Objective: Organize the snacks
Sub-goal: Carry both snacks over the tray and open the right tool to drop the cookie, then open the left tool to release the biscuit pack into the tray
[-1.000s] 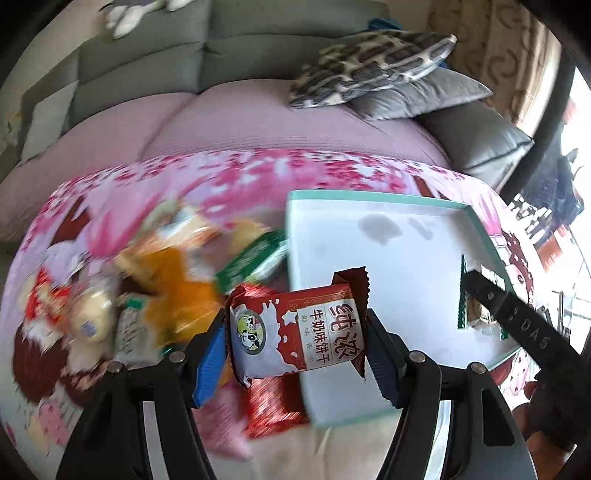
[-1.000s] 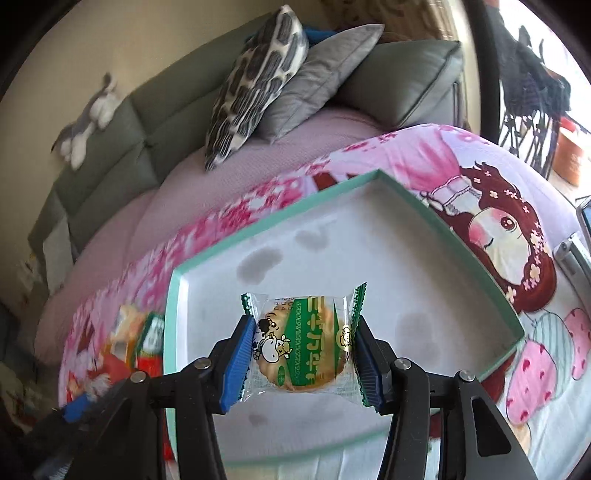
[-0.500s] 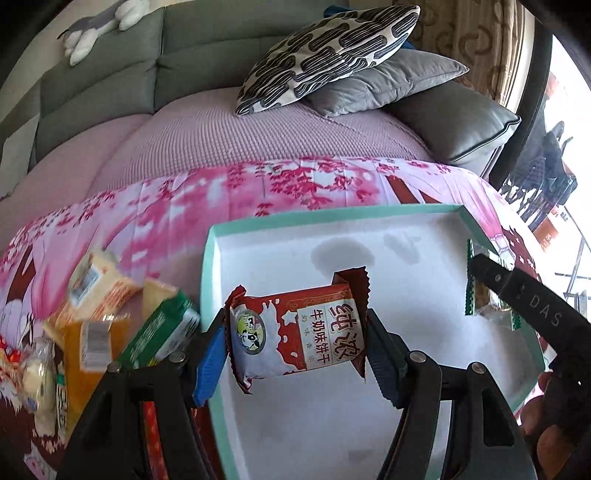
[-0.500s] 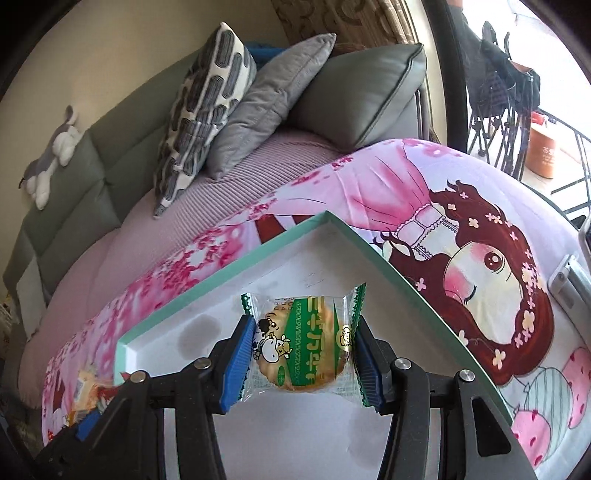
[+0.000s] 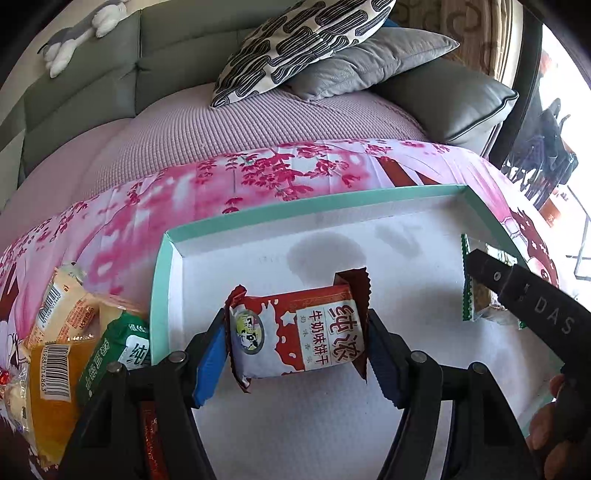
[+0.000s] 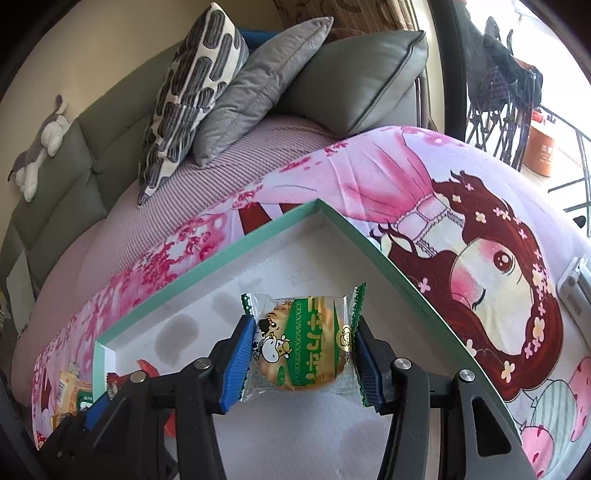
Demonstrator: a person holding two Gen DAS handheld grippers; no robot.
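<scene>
Red and white wrapping showed between the blue pads of your left claw point(image 5: 297, 350), which was pinching a red biscuit packet point(image 5: 297, 338) by its two ends, the printed face turned toward the camera. You held it over the left part of a shallow white tray point(image 5: 406, 266) with a mint-green rim. That tray lay on a pink cartoon-print cloth point(image 5: 184, 206) spread over the tabletop.

Your right claw point(image 6: 304, 360) was clamped on a clear, green-printed cookie packet point(image 6: 303, 350), a round pale cookie visible through the film. You held it above the tray's point(image 6: 258, 280) far right corner region, near the rim. In the left wrist view the same cookie packet point(image 5: 471, 291) showed edge-on at the right, partly hidden behind a black finger of the right claw point(image 5: 480, 266), with part of your hand point(image 5: 554, 417) showing at the lower right.

Whether either packet touched the tray floor could not be told. Grey smudges marked the tray's white floor toward its far side.

Left of the tray, just outside its rim, lay a pile of other snacks point(image 5: 66, 354) on the cloth: yellow and orange wrappers with barcodes and a green packet point(image 5: 114, 354) leaning against the tray wall. Behind the tabletop stood a grey-green sofa point(image 5: 110, 74) with a mauve cover, a black-and-white patterned cushion point(image 5: 303, 48), a grey cushion point(image 5: 373, 59) and a plush toy point(image 5: 81, 33) on its back.
</scene>
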